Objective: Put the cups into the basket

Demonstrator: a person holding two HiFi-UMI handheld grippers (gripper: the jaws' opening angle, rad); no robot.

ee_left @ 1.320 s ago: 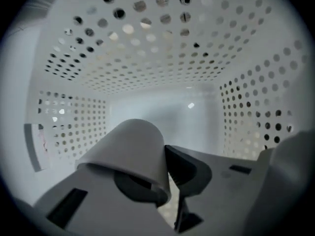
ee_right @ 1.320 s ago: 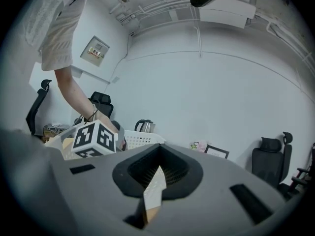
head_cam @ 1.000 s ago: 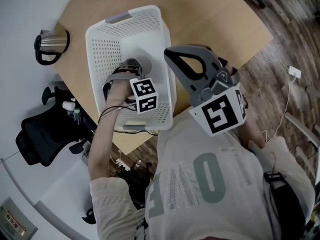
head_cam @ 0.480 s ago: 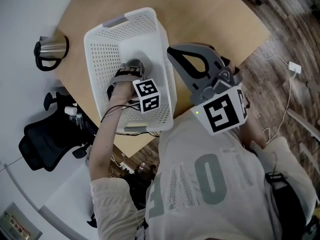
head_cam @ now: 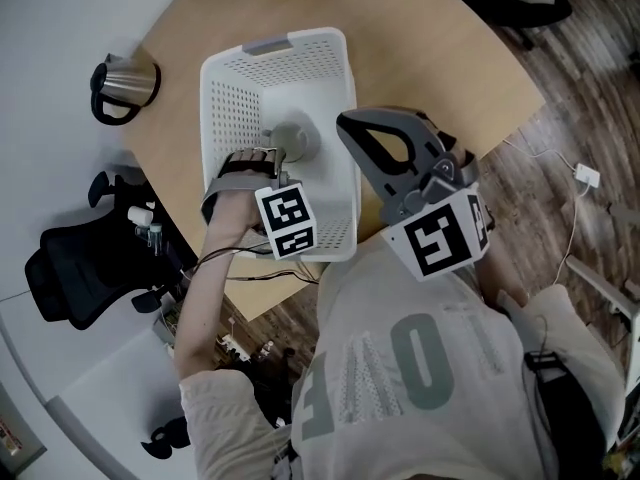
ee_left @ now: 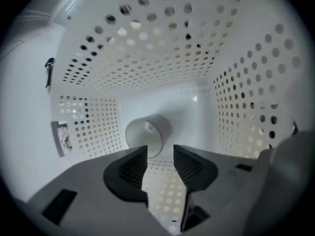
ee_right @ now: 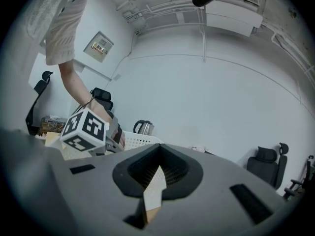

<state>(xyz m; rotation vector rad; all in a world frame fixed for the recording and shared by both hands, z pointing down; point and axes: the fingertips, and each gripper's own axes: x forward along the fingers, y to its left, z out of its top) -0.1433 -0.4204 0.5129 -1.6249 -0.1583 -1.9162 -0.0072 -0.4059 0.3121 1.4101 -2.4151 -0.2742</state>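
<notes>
A white perforated basket (head_cam: pixel 300 40) stands on the round wooden table (head_cam: pixel 430 58). One pale cup (head_cam: pixel 293 138) lies on its side on the basket floor, its open mouth facing the left gripper view (ee_left: pixel 146 134). My left gripper (head_cam: pixel 268 156) hangs inside the basket, pointing steeply down just short of the cup. Its jaws have just been opening, and the left gripper (ee_left: pixel 160 156) stands open with nothing between the pads. My right gripper (head_cam: pixel 350 126) hovers beside the basket's right wall, held about level. In its own view the right gripper (ee_right: pixel 158 173) looks shut and empty.
A steel kettle (head_cam: pixel 125 86) sits at the table's left edge. A black office chair (head_cam: pixel 80 268) stands on the floor to the left. The basket walls (ee_left: pixel 147 58) close in around the left gripper. A cable and plug (head_cam: pixel 585 176) lie on the wooden floor at right.
The left gripper has opened and lifted off the cup, which now lies free on the basket floor. The right gripper has hardly moved.
</notes>
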